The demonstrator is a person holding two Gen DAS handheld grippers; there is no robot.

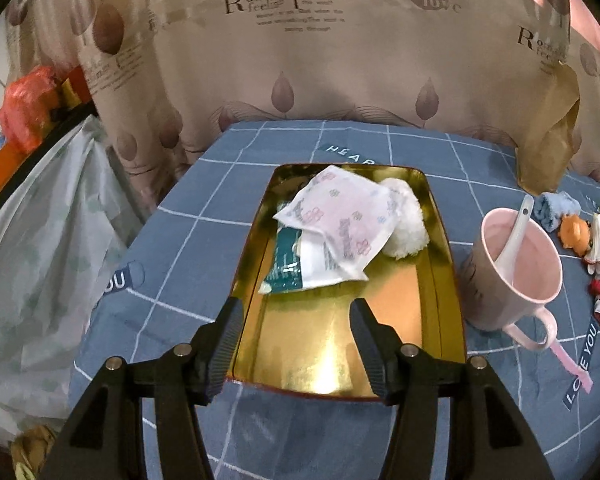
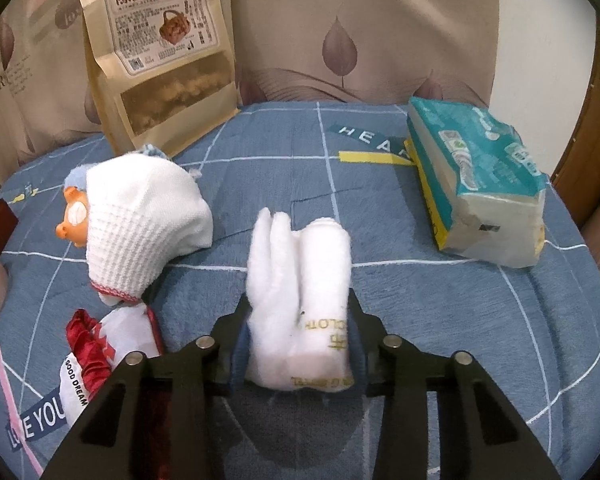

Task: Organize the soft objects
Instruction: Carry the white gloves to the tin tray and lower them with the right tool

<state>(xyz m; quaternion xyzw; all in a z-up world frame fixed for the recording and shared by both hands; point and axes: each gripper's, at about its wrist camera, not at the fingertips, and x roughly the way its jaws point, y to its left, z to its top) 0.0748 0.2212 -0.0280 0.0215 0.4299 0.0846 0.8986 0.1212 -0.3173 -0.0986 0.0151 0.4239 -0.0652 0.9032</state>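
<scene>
- Soft objects already gathered lie in the shallow gold metal tray (image 1: 440, 240) on the desk: a white floral-printed soft packet (image 1: 340, 216) over a teal-and-white tissue pack (image 1: 292, 264), with a fluffy white ball (image 1: 404, 224) beside them.
- The left claw (image 1: 296, 312) is seen released and empty, its jaws spread over the tray's bare near half.
- To the right of the tray a pink ceramic mug (image 1: 516, 272) with a white spoon stands clear of it.
- In the right wrist view, a white knitted hat (image 2: 140, 216) lies at the left against an orange toy figure (image 2: 72, 216).
- The rolled white towel (image 2: 300, 300) lies on the blue checked cloth (image 2: 460, 320) in the middle, and the right claw (image 2: 300, 320) is clenched on its near end, both pads pressed into the pile.
- For a clean lift, the roll is probably best raised straight up so its loose folds do not unwind, then set in the tray's bare half.
- Further right a teal plastic-wrapped tissue pack (image 2: 488, 184) rests well apart.
- Writing that can be read: "CLOTH" in gold on the towel, "HEA" and "LOVE YOU" on the cloth, "GOOD DREAM" on a white fabric piece (image 2: 76, 384), "love" on the curtain (image 1: 380, 60).
</scene>
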